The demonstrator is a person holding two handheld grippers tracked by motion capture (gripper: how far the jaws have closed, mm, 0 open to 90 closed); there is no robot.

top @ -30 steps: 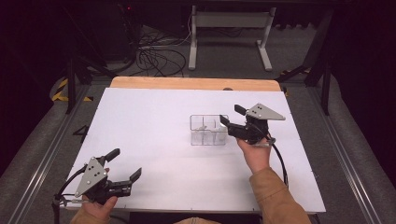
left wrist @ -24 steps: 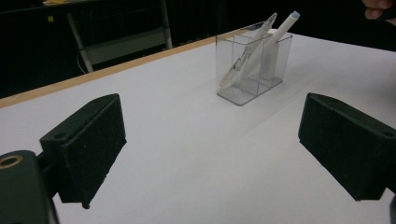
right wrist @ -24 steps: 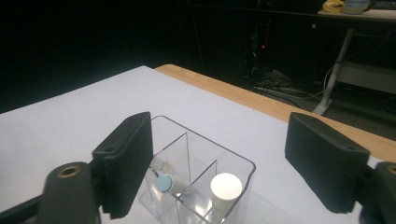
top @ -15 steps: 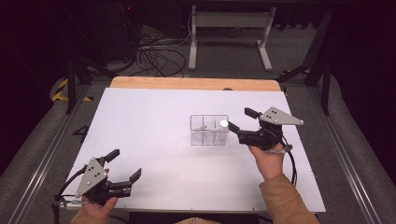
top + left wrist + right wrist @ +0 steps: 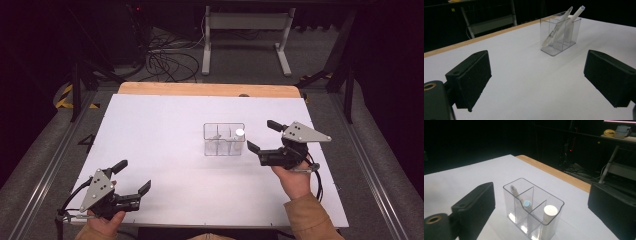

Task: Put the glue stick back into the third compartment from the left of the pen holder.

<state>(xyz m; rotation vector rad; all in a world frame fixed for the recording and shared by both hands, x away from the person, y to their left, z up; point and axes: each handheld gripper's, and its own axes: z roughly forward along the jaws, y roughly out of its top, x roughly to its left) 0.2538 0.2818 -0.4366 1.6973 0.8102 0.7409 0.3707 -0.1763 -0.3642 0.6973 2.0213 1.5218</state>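
On white tabletop (image 5: 165, 135), clear three-compartment plastic holder (image 5: 224, 139), white cylindrical tube (image 5: 549, 214)

A clear plastic organizer (image 5: 224, 139) with three compartments stands upright slightly toward 1 o'clock of the worktop's (image 5: 165, 130) centre. A white cylinder (image 5: 550, 211) stands upright in one end compartment; two slim white pens (image 5: 564, 23) lean tilted in the other compartments.

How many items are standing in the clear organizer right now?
3 in the clear organizer: a white cylinder in the end compartment nearest the right gripper, a blue-tipped pen in the middle, a clear-handled tool in the far one.
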